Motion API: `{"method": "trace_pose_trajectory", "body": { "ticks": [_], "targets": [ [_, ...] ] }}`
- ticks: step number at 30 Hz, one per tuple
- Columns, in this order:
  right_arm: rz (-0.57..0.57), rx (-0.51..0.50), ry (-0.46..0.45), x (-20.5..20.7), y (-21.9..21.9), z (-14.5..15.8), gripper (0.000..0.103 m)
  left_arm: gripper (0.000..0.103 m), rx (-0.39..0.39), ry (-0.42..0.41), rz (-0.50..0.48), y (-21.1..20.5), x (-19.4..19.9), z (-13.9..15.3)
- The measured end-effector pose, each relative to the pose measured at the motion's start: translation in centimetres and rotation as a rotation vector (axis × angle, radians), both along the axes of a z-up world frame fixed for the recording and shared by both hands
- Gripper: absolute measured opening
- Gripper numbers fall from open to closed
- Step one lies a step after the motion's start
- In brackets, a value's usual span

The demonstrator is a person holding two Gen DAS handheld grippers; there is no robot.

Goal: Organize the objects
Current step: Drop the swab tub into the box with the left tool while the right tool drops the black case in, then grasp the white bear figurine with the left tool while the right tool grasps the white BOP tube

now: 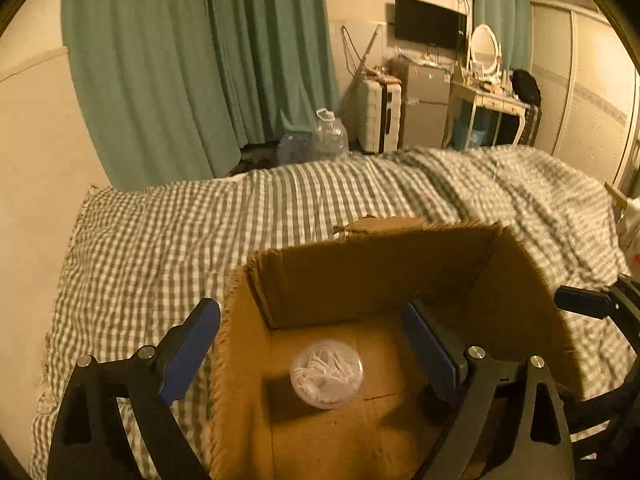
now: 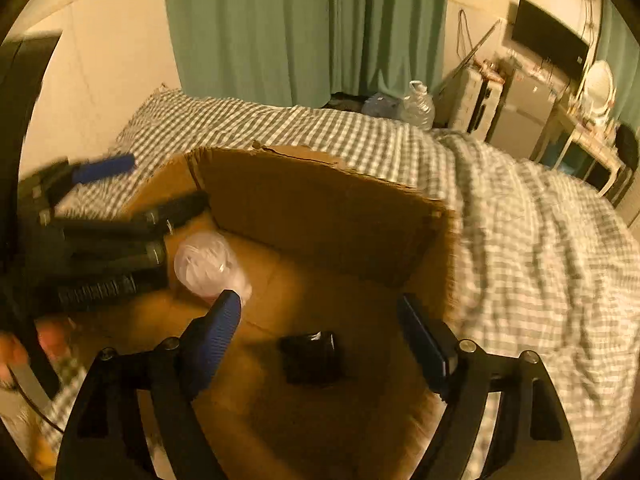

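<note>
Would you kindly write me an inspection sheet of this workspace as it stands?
Surface: bed with checked cover.
Job's things: open cardboard box on the bed; inside, clear tub of cotton swabs and small black item.
Clutter: nothing seen on the cover.
Grippers: left gripper open, straddling the box's left wall; right gripper open, empty, above the box.
Cables: wires near the wall TV.
Surroundings: green curtains, suitcase.

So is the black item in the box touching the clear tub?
Apart. Right wrist view shows bare cardboard floor between the black item and the clear tub.
</note>
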State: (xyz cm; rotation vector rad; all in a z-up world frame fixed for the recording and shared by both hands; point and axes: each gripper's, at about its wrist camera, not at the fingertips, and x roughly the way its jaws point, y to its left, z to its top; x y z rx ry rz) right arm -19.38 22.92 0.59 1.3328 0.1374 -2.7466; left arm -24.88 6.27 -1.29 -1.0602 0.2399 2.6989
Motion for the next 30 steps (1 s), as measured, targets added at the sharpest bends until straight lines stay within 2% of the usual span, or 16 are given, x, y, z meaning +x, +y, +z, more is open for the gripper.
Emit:
{"method": "trace_pose_trajectory", "body": {
  "ticks": [5,7,10,13,17,23,26,30],
  "targets": [
    [-0.023,0.017,0.065,5.3,0.6,5.0,0.081,0.095,0.067,0.057,-0.013,-1.6,4.9,5.3],
    [-0.019,0.028,0.098,7.9,0.2,6.9,0.081,0.095,0.068,0.069,-0.005,-2.0,6.4,6.8],
    [-0.014,0.038,0.142,12.3,-0.7,9.2,0.081,0.095,0.070,0.077,0.006,-3.0,9.4,8.2],
    [-0.009,0.016,0.156,16.1,-1.4,9.6,0.081,0.095,0.087,0.074,0.029,-4.4,12.6,8.0],
    [0.001,0.002,0.146,20.7,-2.3,7.7,0.081,0.095,0.073,0.092,0.052,-5.7,16.8,6.4],
    [-0.022,-0.075,0.086,24.3,-2.4,2.1,0.081,0.095,0.089,0.044,0.040,-6.0,21.6,1.5],
    [-0.040,-0.039,0.076,24.5,-2.7,0.3,0.081,0.095,0.085,-0.003,0.020,-5.7,24.2,-2.2],
    [-0.055,-0.036,0.056,24.3,-2.9,-1.6,0.081,0.095,0.059,-0.099,-0.017,-4.6,25.7,-7.5]
  ]
}}
